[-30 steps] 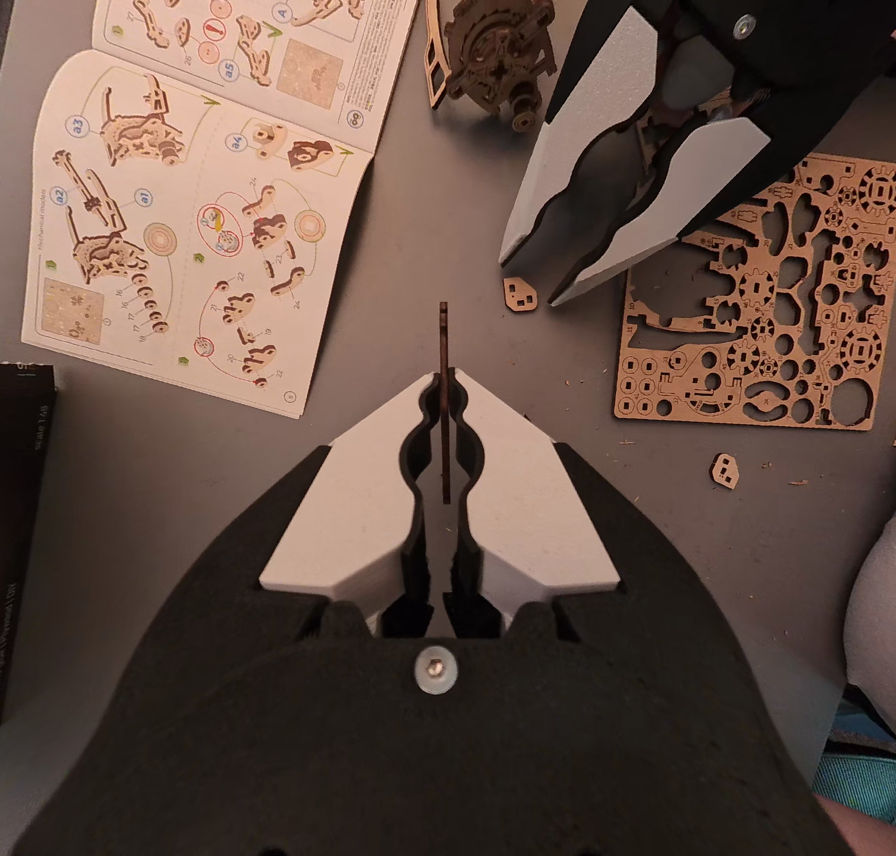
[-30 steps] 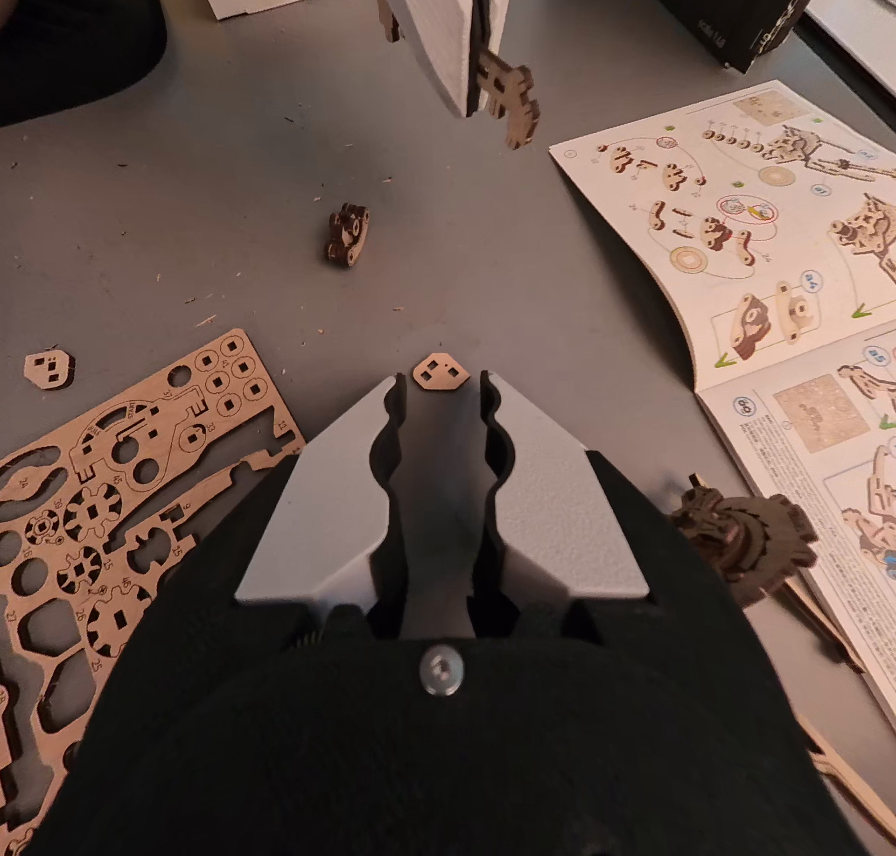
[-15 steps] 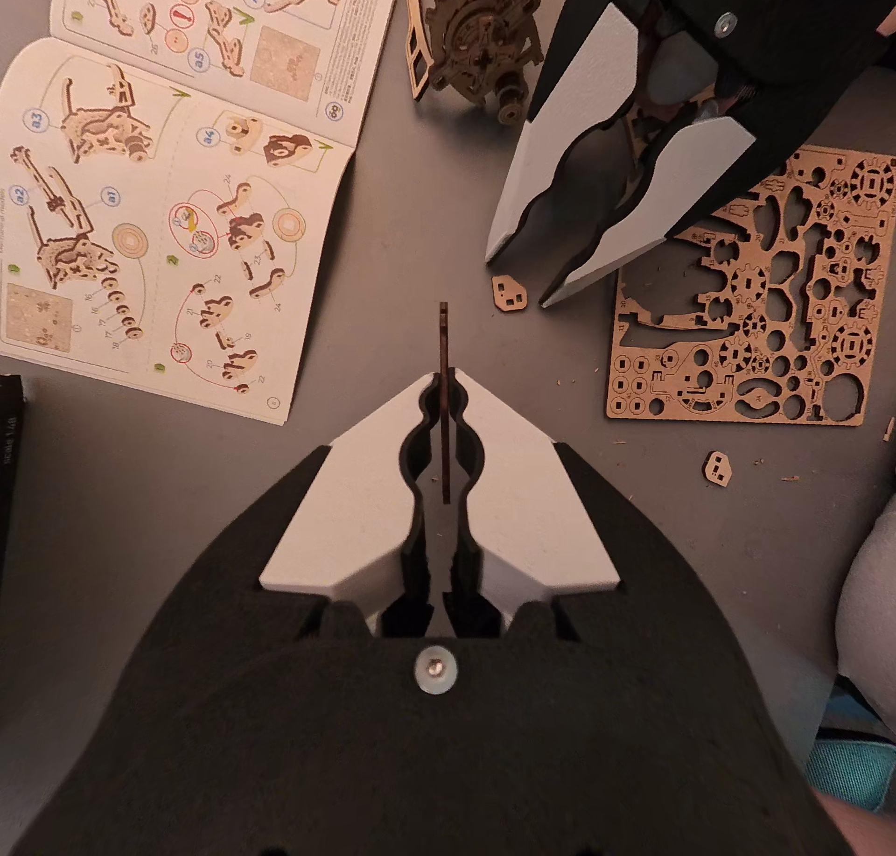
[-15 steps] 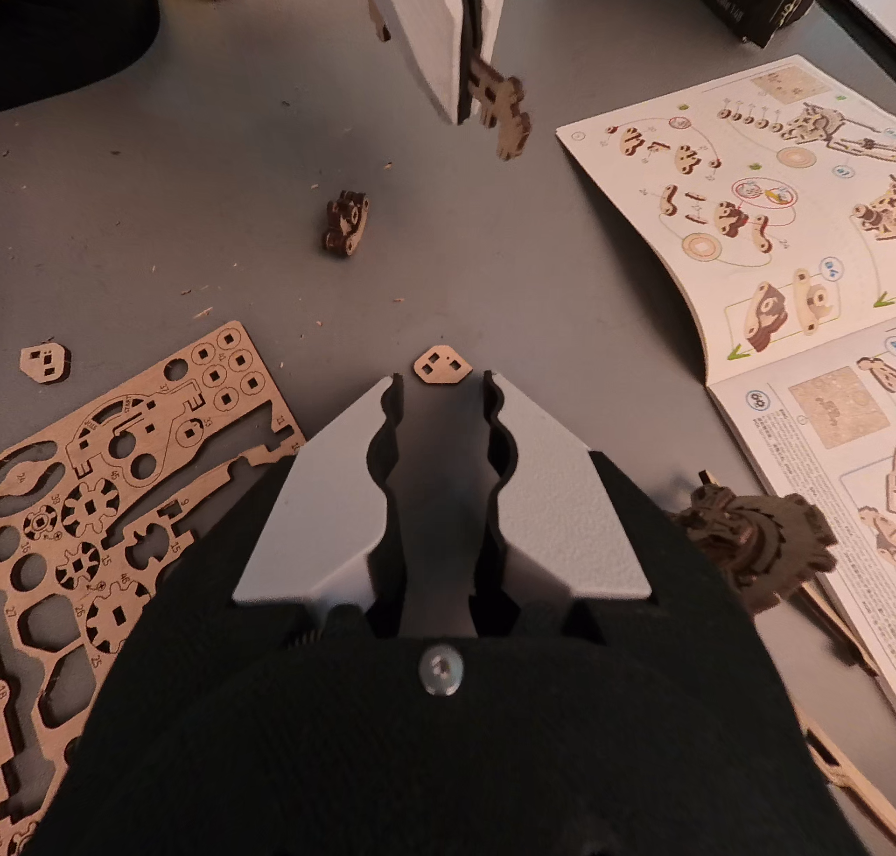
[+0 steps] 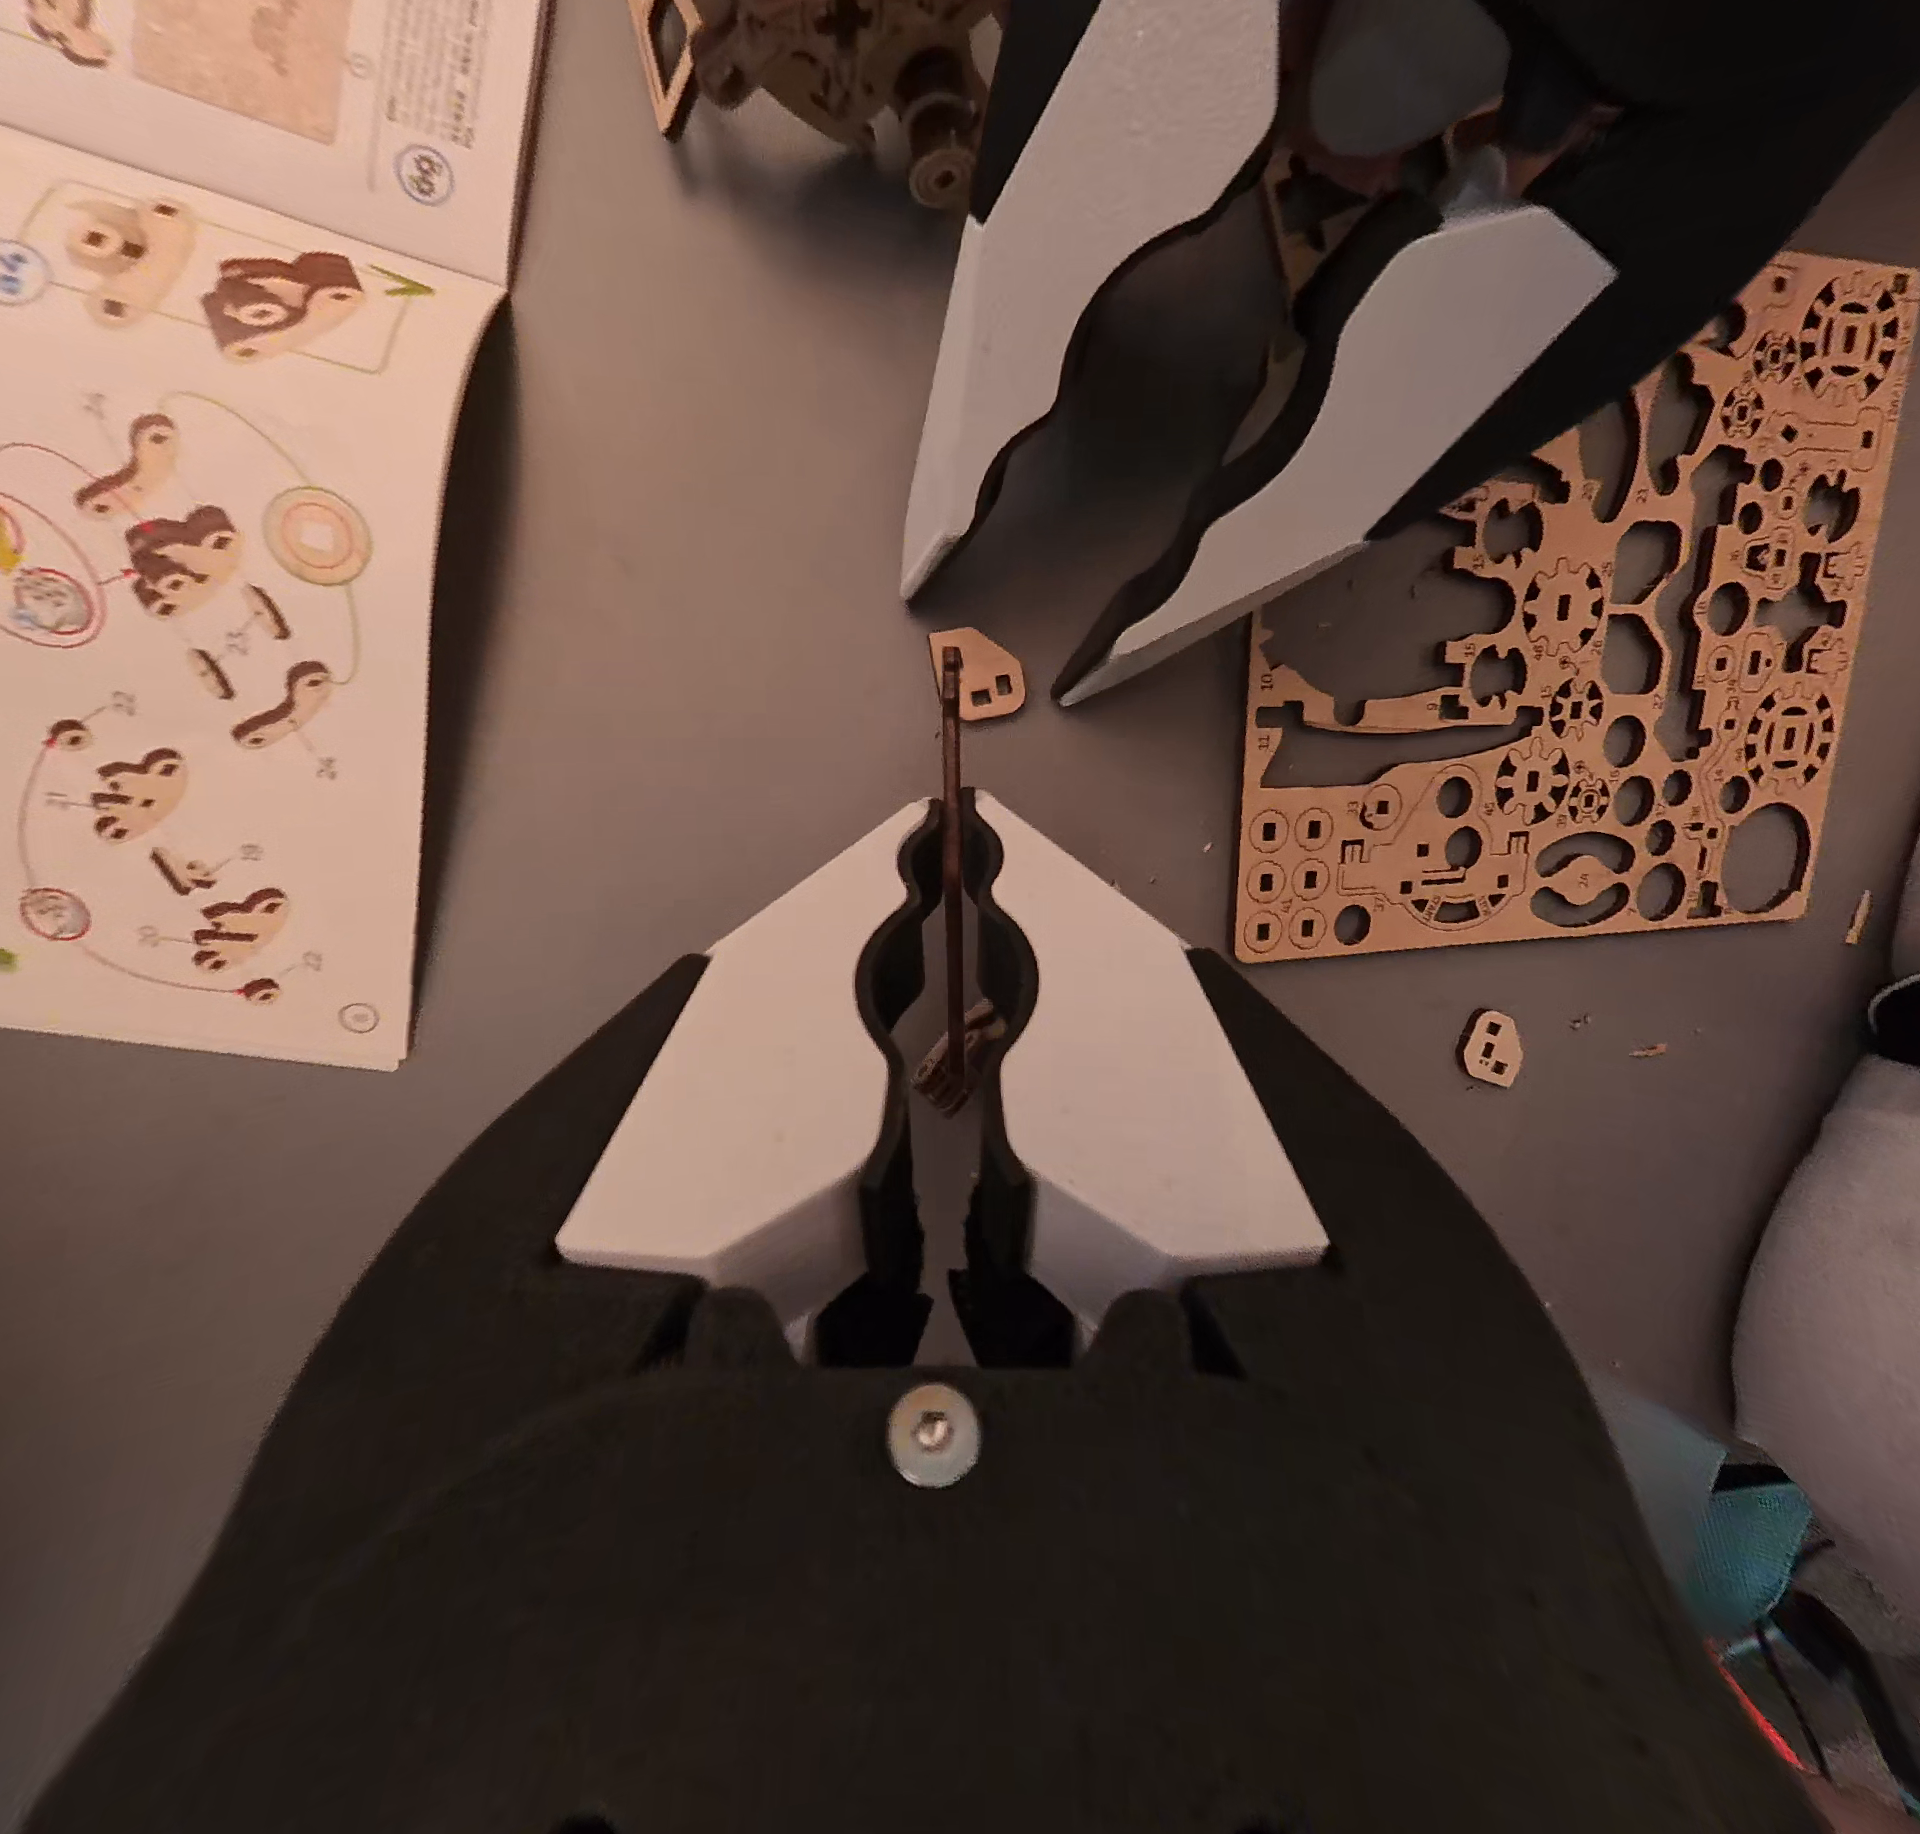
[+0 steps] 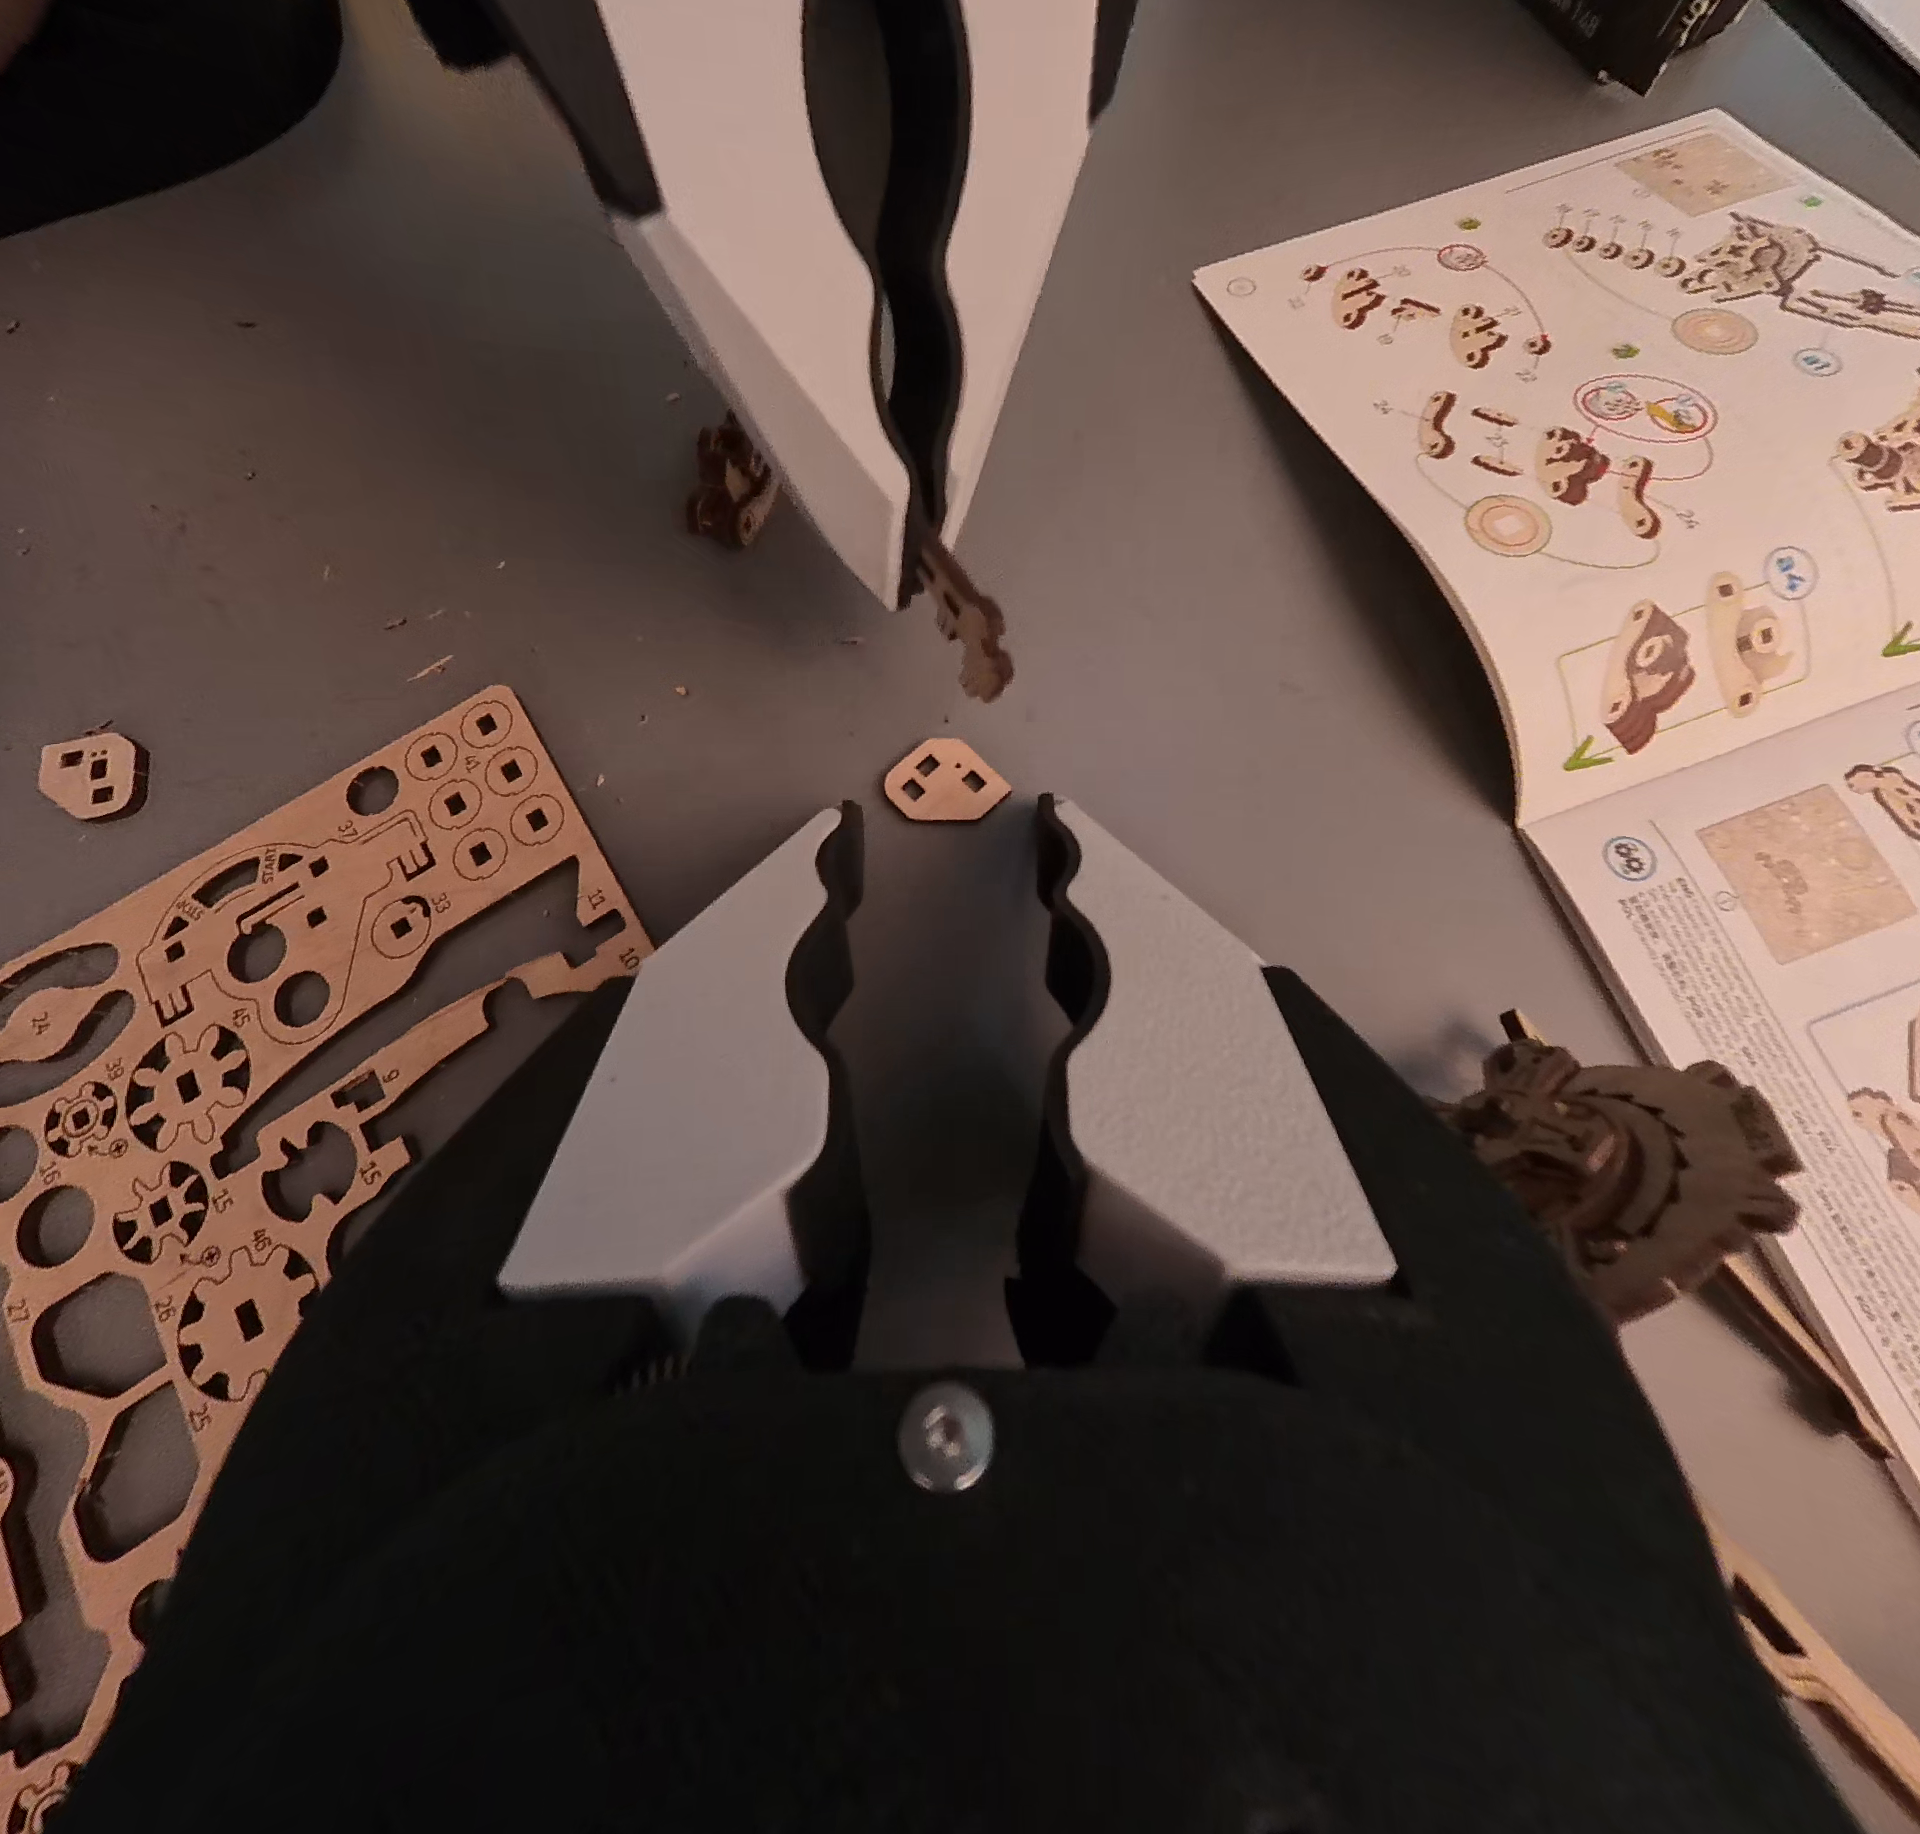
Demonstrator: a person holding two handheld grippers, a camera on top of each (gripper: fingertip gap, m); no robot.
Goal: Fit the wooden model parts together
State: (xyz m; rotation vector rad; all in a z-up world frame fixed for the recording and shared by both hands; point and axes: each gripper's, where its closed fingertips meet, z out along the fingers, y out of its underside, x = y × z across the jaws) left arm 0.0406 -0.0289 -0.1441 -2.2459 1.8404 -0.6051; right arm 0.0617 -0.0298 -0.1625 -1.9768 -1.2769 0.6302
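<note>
The left gripper (image 5: 951, 808) has its two pale, matte fingers pressed together on a thin flat wooden part (image 5: 952, 849), seen edge-on as a dark strip between wavy black pads; in the right wrist view this part (image 6: 961, 621) sticks out past the tips as a small piece with knobby, lobed outline and burnt brown edges; it hangs just above the grey table (image 5: 675, 641). The right gripper (image 6: 945, 818) has its fingers apart, a clear gap between the scalloped black inner edges, and nothing is held in it; its tips stand just beside a small shield-shaped wooden piece (image 6: 945, 782) with three square holes, which lies flat on the table. A similar small piece (image 6: 91, 778) lies to the side; a light plywood sheet (image 6: 208, 1057), laser-cut with gears and round openings, lies flat near it. A dark, chunky little wooden assembly (image 6: 732, 485) sits behind the left fingers; a darker gear-toothed model (image 6: 1621, 1182) rests at the edge of the open instruction booklet (image 6: 1558, 434) of smooth paper.
</note>
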